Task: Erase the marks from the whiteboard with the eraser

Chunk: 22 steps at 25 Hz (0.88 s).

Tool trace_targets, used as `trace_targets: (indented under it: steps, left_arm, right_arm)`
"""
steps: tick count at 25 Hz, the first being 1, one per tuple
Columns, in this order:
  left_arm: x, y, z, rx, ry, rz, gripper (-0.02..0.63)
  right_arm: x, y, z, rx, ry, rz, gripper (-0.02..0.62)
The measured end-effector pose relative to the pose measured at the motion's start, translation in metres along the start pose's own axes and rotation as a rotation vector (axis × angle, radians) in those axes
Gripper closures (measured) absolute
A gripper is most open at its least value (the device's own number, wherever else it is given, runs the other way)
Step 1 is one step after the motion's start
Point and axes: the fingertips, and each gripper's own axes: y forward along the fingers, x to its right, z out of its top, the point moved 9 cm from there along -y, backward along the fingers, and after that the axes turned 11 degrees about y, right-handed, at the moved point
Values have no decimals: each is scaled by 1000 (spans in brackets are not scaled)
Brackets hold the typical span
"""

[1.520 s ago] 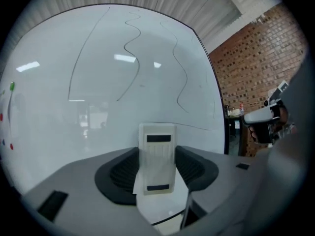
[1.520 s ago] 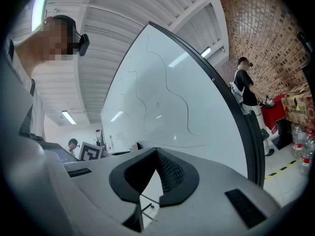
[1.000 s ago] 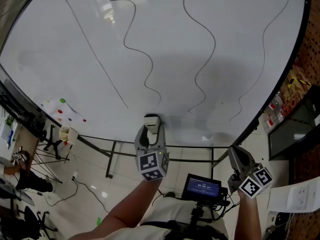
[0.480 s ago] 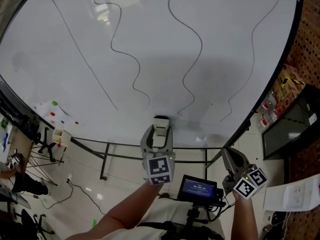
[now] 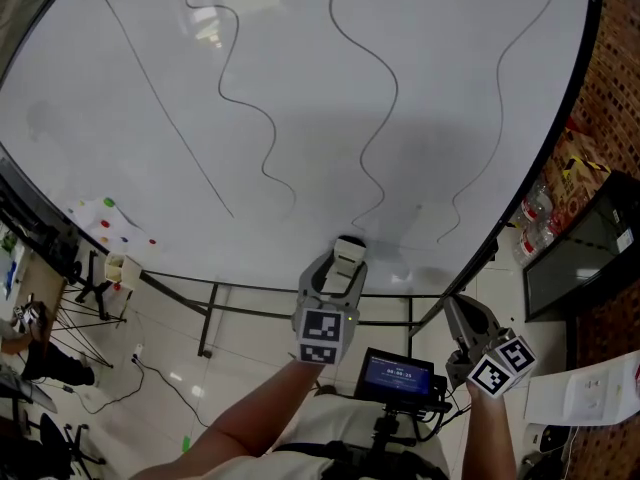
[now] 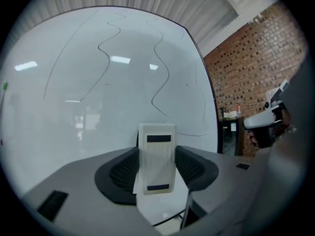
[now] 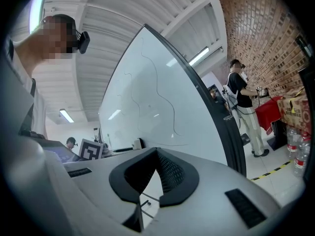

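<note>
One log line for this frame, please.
left gripper: jaws shut on eraser | right gripper: jaws shut, empty | eraser: by lower edge of whiteboard | marks: four lines unerased

One large white whiteboard (image 5: 450,88) is carrying four thin dark marker lines (image 5: 165,103): one straight, three wavy. One white rectangular eraser (image 5: 349,250) is showing, plus two tools: left tool (image 5: 343,264), right tool (image 5: 458,306).

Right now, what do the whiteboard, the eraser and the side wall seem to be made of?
Whiteboard: glossy white coated panel; bright reflections show on it. Eraser: matte off-white plastic, probably; ribbed face, two dark slots. Wall: rough red brick with visible mortar lines.
</note>
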Motion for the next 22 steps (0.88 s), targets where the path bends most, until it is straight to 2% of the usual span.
trace_targets:
  steps: [1, 3, 7, 10, 12, 15, 22]
  left_arm:
    - [1, -1, -1, -3, -3, -30, 344]
    - [1, -7, -3, 7, 9, -26, 345]
    - [-23, -30, -7, 45, 22, 122, 345]
    - [-51, -41, -12, 29, 13, 250, 345]
    - [-63, -44, -12, 6, -3, 301, 345]
    - [-65, -41, -9, -12, -12, 309, 345]
    - [-36, -24, 1, -19, -48, 280, 345]
  right_arm:
    - [-1, 0, 1, 1, -2, 3, 588]
    - [-3, 2, 1, 3, -6, 11, 589]
    - [-5, 3, 2, 2, -8, 20, 588]
    - [-5, 3, 2, 5, -7, 20, 588]
    - [-6, 4, 1, 4, -5, 23, 588]
    - [-8, 3, 0, 2, -1, 29, 589]
    - [1, -14, 7, 26, -4, 15, 588]
